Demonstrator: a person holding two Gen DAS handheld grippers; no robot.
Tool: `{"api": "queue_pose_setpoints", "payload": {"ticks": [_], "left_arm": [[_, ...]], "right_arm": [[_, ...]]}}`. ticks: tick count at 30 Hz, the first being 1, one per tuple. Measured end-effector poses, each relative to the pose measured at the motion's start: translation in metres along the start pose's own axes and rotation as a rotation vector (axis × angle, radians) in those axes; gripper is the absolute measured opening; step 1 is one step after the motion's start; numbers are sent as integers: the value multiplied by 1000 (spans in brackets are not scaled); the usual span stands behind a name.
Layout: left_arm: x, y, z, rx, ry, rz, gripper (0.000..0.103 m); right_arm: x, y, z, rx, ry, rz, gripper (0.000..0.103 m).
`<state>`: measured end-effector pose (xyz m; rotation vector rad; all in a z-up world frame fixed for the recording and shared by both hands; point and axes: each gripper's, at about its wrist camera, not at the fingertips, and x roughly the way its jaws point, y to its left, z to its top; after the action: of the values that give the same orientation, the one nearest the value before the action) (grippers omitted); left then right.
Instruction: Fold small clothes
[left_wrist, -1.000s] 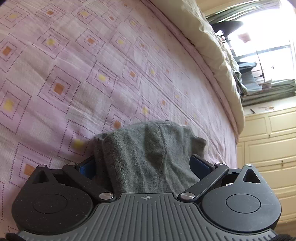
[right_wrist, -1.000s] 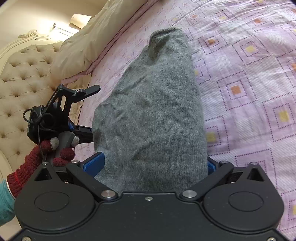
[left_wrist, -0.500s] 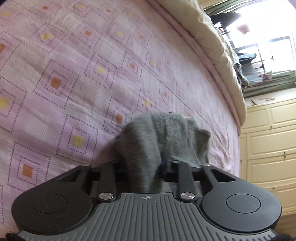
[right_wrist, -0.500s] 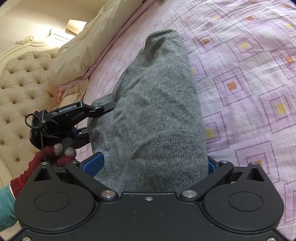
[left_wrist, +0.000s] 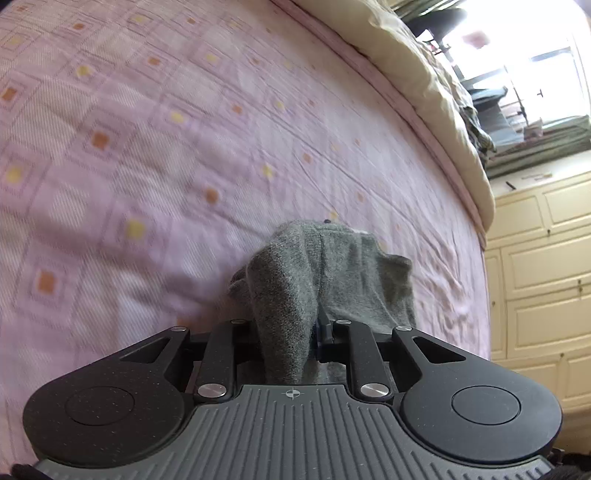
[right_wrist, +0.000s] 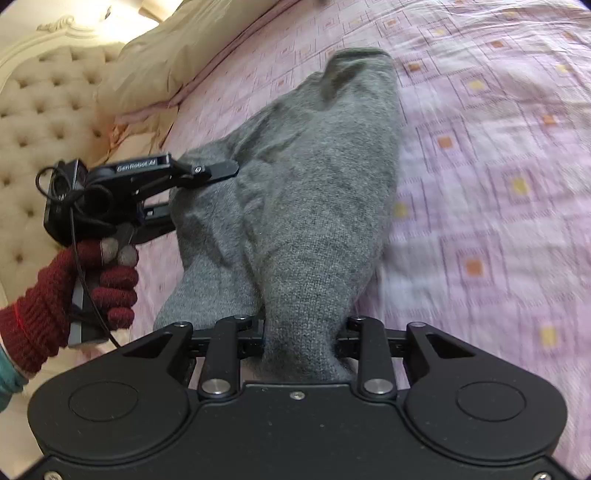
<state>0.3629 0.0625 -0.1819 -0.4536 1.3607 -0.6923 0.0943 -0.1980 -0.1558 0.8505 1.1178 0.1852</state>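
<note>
Honestly, both the left gripper (left_wrist: 314, 332) and right gripper (right_wrist: 301, 341) are clamped on this soft, floppy grey knit (right_wrist: 317, 192), so edge grabs seem best.

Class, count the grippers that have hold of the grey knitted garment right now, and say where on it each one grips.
2. The right gripper clamps the near end of the grey knitted garment; the left gripper pinches its left edge.

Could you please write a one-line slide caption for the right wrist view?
Right gripper and left gripper, jaws shut, both pinch a grey knit garment above the pink patterned bedspread.
</note>
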Motion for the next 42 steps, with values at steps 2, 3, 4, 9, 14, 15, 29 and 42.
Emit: {"api": "queue_pose_setpoints", "payload": {"ticks": [2,3,4,9,14,15,29,42], "left_arm": [[1,-11,-18,16,22,0,21],[1,-18,-30,21,34,-1,21],[2,-24,-41,21,47,-6,21],[8,-53,-104,20,123,-48,21],[20,-56,-134,29,100,36,22],[20,-50,-133,13,82,61,23],[-51,-101,-147,319,-158,299,48],[-19,-171,-252,635,-75,252,57]], "right_arm": [[-15,-7,-14,1,27,8,38],[-23,-12,-22,3,39,9,38],[-33,-17,-29,-2,52,3,38],[-79,-41,-62,-49,117,-61,40],[-96,-53,-84,-148,161,-157,73],[-98,-52,-86,-159,156,-161,73],[-134,-53,-88,-201,-41,-150,87],[-140,-60,-90,-199,-91,-221,92]]}}
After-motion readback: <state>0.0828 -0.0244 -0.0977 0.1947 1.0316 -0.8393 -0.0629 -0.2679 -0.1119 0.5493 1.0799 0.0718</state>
